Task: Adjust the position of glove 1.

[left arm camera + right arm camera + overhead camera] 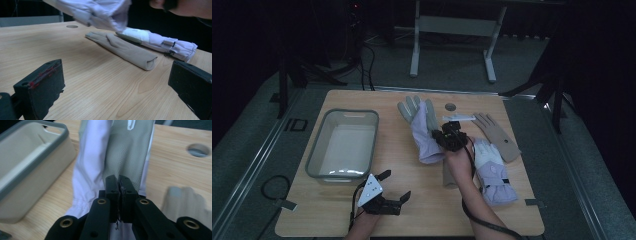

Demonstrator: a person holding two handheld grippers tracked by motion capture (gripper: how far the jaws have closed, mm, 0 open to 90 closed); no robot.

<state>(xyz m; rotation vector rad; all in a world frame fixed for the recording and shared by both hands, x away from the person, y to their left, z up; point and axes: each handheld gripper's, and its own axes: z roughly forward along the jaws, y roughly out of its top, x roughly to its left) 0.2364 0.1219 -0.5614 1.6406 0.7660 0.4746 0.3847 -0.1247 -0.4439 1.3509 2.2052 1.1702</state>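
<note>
My right gripper (451, 137) is shut on a lavender and grey ski glove (422, 130) over the middle of the table. In the right gripper view the jaws (119, 182) pinch the fabric of this glove (117, 150). The left gripper view shows that glove (95, 12) raised off the wood. Its lavender match (493, 172) lies flat at the right (160, 41). One beige glove (498, 135) lies beyond it. Another beige glove (448, 175) lies under my right forearm (125, 48). My left gripper (394, 186) rests open near the front edge, nothing between its jaws (116, 87).
A grey-rimmed rectangular basin (314, 150) stands at the left of the table (32, 167). A small white strip (459, 118) lies near the back, close to a round hole (450, 106) in the tabletop. Bare wood (87, 75) stretches in front of the left gripper.
</note>
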